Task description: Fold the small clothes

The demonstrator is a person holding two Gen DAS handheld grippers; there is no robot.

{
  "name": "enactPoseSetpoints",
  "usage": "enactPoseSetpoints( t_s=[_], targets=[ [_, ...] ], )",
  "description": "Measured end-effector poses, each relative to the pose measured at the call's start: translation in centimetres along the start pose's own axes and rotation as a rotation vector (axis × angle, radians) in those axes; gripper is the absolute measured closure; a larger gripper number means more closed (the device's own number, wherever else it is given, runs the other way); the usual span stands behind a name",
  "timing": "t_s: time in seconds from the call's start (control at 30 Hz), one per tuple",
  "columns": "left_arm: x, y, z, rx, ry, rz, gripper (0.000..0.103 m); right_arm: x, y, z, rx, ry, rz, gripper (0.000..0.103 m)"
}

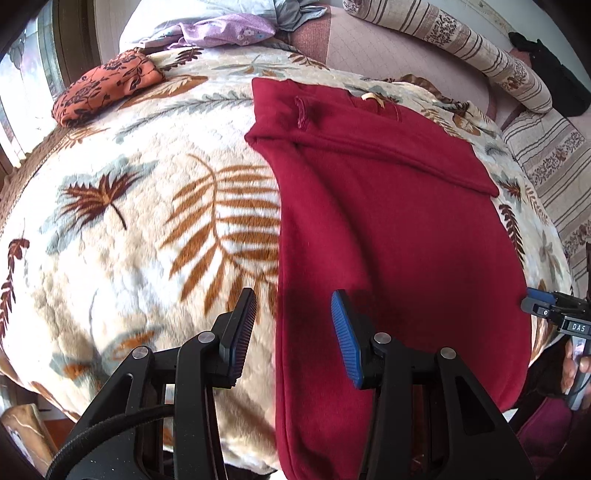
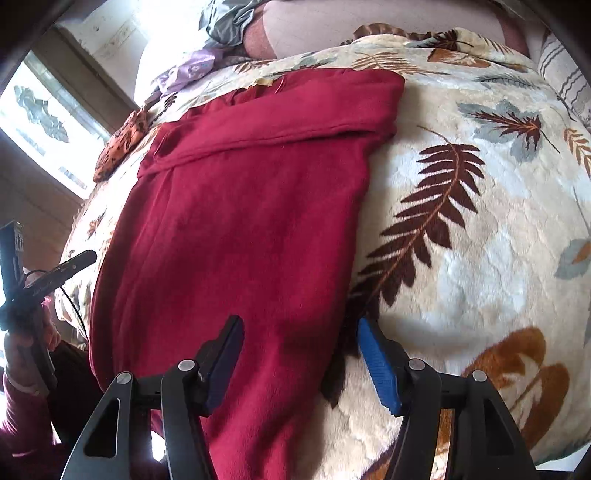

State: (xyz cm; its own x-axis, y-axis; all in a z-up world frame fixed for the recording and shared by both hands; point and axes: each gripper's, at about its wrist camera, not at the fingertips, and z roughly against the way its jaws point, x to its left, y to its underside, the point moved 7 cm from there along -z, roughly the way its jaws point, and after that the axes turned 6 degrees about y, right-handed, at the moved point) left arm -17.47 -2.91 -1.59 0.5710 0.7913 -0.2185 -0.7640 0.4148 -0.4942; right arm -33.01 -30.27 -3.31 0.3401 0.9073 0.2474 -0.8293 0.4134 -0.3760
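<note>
A dark red garment (image 1: 388, 229) lies flat on a cream leaf-print blanket (image 1: 129, 229), its far part folded over into a band. It also shows in the right wrist view (image 2: 240, 221). My left gripper (image 1: 293, 302) is open and empty, straddling the garment's left near edge. My right gripper (image 2: 299, 328) is open and empty, straddling the garment's right near edge over the blanket (image 2: 480, 258). The right gripper also shows at the right edge of the left wrist view (image 1: 554, 314).
An orange floral cloth (image 1: 107, 86) lies at the far left of the blanket. Purple and pale blue clothes (image 1: 221, 31) are piled behind it. A striped bolster (image 1: 480, 51) and a black item (image 1: 546, 62) lie at the far right.
</note>
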Motion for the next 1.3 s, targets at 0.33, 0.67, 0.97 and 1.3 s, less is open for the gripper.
enactPoseSetpoints(
  t_s=[0.33,0.67,0.97,1.3],
  targets=[
    [-0.8,5.4,0.9,0.083,0.033,-0.012,0.061,1.5,6.0,1.4,0.067,-0.053,0.027,0.041],
    [-0.7,7.7,0.7,0.126,0.049,-0.005,0.061,3.2,10.2,1.0,0.154,-0.139,0.048,0.042],
    [-0.7,7.9,0.7,0.140,0.052,-0.001,0.061,4.1,10.7,0.4,0.173,-0.209,0.021,0.044],
    [0.0,7.9,0.9,0.182,0.122,0.063,0.061,5.8,9.6,0.5,0.144,-0.238,0.092,0.068]
  ],
)
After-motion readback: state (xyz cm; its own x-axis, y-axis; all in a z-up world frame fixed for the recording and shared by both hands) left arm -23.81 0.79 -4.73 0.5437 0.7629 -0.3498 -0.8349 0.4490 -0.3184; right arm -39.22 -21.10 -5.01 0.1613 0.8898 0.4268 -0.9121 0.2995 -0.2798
